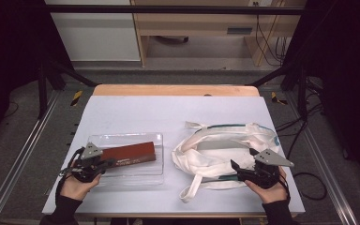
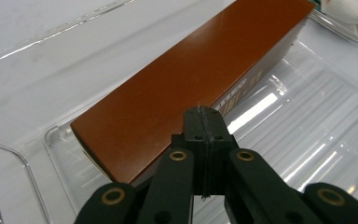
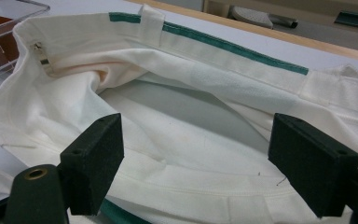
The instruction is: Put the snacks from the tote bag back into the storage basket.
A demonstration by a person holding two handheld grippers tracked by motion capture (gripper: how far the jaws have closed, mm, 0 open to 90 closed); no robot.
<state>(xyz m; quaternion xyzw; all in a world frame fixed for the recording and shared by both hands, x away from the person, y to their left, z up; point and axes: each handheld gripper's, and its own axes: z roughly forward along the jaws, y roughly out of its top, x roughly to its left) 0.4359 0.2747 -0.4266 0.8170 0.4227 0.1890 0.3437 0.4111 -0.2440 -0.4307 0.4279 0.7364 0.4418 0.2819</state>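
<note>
A long brown box [image 1: 133, 153] lies in a clear plastic tray [image 1: 122, 137] on the left half of the table. My left gripper [image 1: 110, 162] sits at the box's near left end, jaws pressed together with nothing between them. In the left gripper view its shut tips [image 2: 204, 116] hang just above the box [image 2: 191, 79] and the tray [image 2: 317, 126]. A white cloth bag [image 1: 215, 150] with green trim lies on the right, its mouth gaping. My right gripper [image 1: 241, 161] stands open at the bag's near right side. In its own view, the right gripper [image 3: 198, 135] has its wide jaws either side of the bag's [image 3: 191, 84] near rim.
The white table top [image 1: 168, 112] has a wooden strip along its far edge. The bag's loose straps [image 1: 190, 190] trail toward the front edge. A black frame and cables stand around the table, with a desk beyond it.
</note>
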